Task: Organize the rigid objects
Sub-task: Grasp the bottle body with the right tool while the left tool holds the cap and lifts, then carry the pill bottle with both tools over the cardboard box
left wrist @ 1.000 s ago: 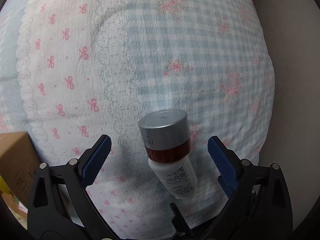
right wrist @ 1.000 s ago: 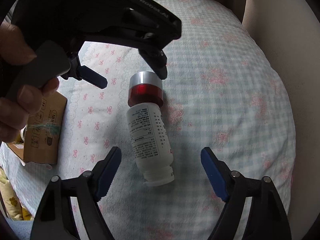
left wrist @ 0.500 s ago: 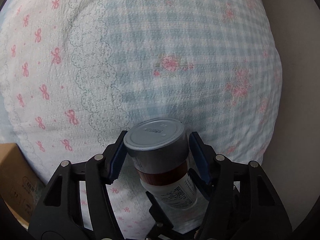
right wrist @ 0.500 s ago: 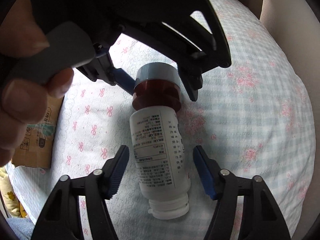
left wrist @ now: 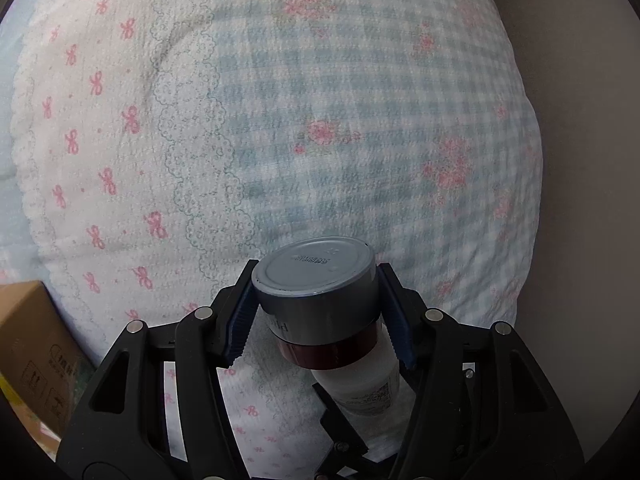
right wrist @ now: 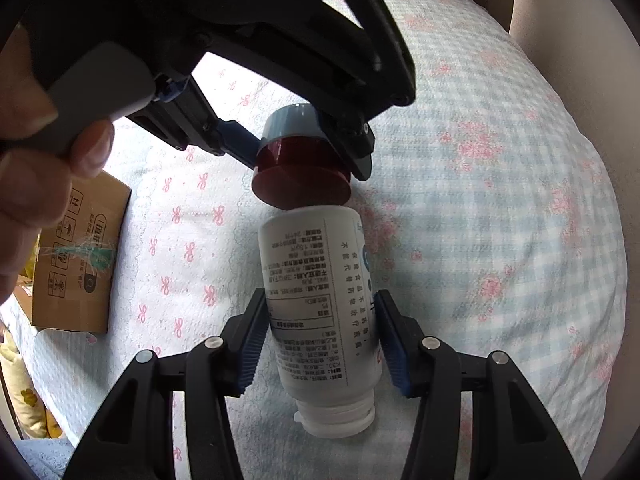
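A white pill bottle (right wrist: 320, 292) with a printed label and a white cap at its near end is held above the patterned bed cover. A grey-topped dark red jar (right wrist: 300, 164) sits against the bottle's far end. My left gripper (left wrist: 318, 312) is shut on the jar's grey lid (left wrist: 316, 284); the white bottle (left wrist: 368, 392) shows behind it. The left gripper also shows in the right wrist view (right wrist: 308, 152), held by a hand. My right gripper (right wrist: 320, 344) is shut on the white bottle's body.
A brown cardboard box (right wrist: 80, 256) lies on the bed at the left, also in the left wrist view (left wrist: 32, 356). The checked and bow-print bed cover (left wrist: 320, 120) fills the scene. A beige wall (right wrist: 600, 20) borders the right side.
Both grippers closed: the left onto the jar's grey lid, the right onto the white bottle. The objects have lifted off the cover and the jar now looks tilted away from the bottle.
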{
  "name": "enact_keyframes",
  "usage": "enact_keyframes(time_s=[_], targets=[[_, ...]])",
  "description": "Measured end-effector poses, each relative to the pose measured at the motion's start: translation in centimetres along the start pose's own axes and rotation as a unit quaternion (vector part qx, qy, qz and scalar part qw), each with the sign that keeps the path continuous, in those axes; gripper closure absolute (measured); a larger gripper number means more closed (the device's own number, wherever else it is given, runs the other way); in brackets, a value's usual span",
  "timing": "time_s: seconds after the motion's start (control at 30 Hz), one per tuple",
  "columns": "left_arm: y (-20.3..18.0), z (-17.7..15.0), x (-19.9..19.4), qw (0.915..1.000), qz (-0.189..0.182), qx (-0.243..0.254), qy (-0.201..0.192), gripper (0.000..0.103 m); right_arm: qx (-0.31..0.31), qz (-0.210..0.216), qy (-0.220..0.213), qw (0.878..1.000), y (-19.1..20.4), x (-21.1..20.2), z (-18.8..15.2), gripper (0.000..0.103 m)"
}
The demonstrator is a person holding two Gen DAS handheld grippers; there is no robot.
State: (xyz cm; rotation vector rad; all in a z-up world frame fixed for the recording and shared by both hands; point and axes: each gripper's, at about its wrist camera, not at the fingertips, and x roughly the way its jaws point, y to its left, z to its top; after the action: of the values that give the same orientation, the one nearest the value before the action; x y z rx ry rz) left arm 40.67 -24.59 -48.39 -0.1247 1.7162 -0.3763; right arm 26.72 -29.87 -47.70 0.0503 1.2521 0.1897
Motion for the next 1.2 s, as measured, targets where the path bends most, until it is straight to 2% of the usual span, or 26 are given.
enact_keyframes(time_s=[0.17, 0.43, 0.7, 0.97, 1.2], targets=[[-0.7, -1.0, -4.1, 0.9993, -0.017, 0.003, -0.033, 0.049, 0.01, -0.008, -0.014, 1.0, -0.4, -2.5, 1.2, 0.055], [-0.8, -4.3, -13.7, 0.9931, -0.037, 0.024, -0.109, 0.049, 0.03, -0.028, -0.042, 0.998, -0.4, -9.7, 3.1, 0.055], [3.2, -9.5, -22.7, 0.9819, -0.044, 0.034, -0.181, 0.049, 0.043, -0.025, -0.073, 0.996, 2.9, -17.7, 4.5, 0.055], [11.7, -16.1, -28.9, 0.9724, -0.04, 0.01, -0.229, 0.049, 0.037, 0.002, -0.09, 0.995, 10.5, -22.6, 5.1, 0.055], [21.1, -20.6, -31.7, 0.9709, -0.023, -0.016, -0.238, 0.049, 0.026, 0.031, -0.089, 0.995, 18.7, -23.1, 6.0, 0.055]])
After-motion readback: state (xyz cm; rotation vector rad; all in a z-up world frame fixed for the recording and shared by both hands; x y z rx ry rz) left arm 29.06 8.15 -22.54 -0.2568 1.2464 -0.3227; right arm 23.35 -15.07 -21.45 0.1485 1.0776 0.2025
